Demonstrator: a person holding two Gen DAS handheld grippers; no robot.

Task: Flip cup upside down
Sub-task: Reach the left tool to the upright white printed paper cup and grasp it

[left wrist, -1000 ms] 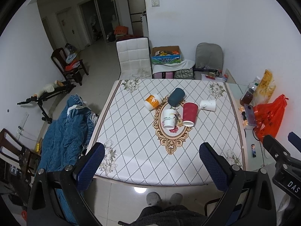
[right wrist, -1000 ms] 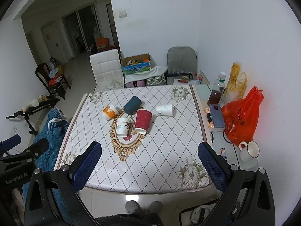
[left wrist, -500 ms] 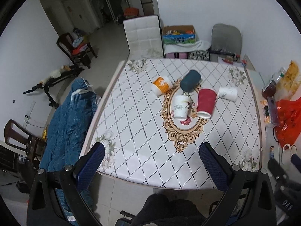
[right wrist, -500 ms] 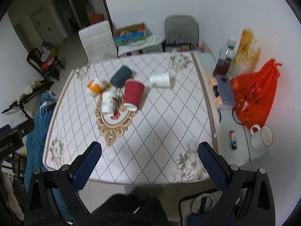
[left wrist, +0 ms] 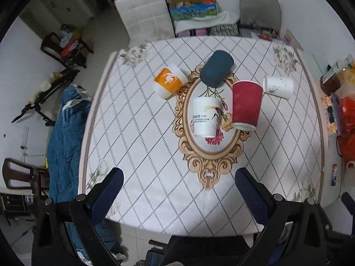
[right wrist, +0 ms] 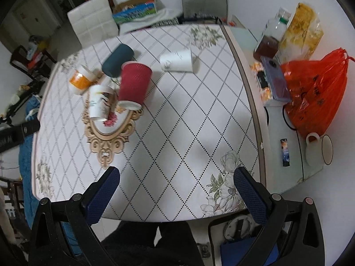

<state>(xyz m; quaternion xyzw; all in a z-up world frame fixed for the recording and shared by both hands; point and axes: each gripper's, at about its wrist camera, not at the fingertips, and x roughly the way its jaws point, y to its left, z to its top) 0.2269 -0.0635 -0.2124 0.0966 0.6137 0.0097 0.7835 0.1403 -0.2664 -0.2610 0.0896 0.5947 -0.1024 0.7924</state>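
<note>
Both grippers, left (left wrist: 177,190) and right (right wrist: 176,188), have closed in over the table (left wrist: 137,155), jaws wide, empty. Five paper cups (left wrist: 205,116) lie mid-table, unflipped.

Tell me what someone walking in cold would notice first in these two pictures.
A huddle of five paper cups at the middle of the patterned table: a red cup standing tallest, a dark teal cup behind it, an orange-and-white cup toward the left. Off the table's right edge, a bright orange plastic bag glows against the wall. Both hand-held grippers, left and right, hang open and empty above the near edge.
</note>
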